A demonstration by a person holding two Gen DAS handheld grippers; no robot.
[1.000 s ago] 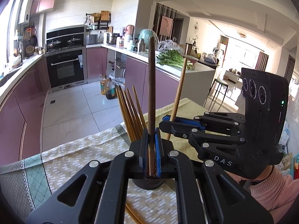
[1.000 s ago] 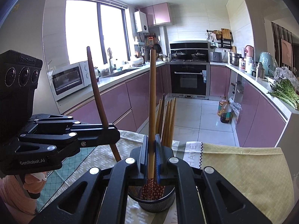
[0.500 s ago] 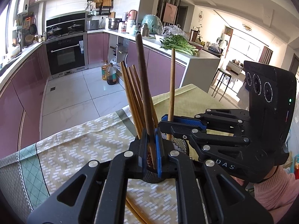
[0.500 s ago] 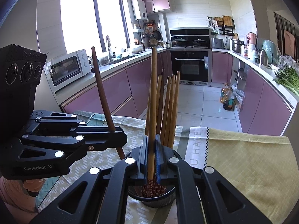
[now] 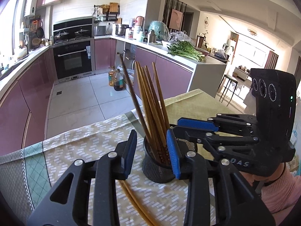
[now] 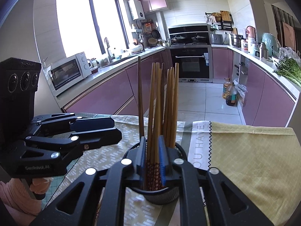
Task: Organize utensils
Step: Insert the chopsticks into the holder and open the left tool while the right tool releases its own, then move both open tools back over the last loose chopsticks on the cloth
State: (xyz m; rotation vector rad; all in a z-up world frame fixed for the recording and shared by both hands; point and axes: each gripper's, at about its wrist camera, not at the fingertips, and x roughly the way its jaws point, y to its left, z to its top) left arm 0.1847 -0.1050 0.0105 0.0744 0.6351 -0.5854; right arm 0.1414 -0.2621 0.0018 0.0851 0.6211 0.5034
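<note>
Above the mesh holder (image 5: 158, 167), both tongs (image 5: 151, 150) (image 6: 152, 157) hover, parted.

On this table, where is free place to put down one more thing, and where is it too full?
Free: the yellow cloth right of the mesh holder, and the patterned cloth left of it. Crowded: around the holder, where the left gripper and right gripper meet, and near the loose chopsticks in front.

Chopsticks (image 5: 150, 101): wood, smooth, matt; one darker stick noted.
Holder (image 5: 156, 167): black metal mesh, matt.
Tablecloth (image 5: 79, 143): woven cloth, printed, matt.
Left gripper (image 5: 151, 156): black plastic, blue rubbery pads, bright metal bolts.
Cabinet fronts (image 6: 105, 96): glossy mauve.
</note>
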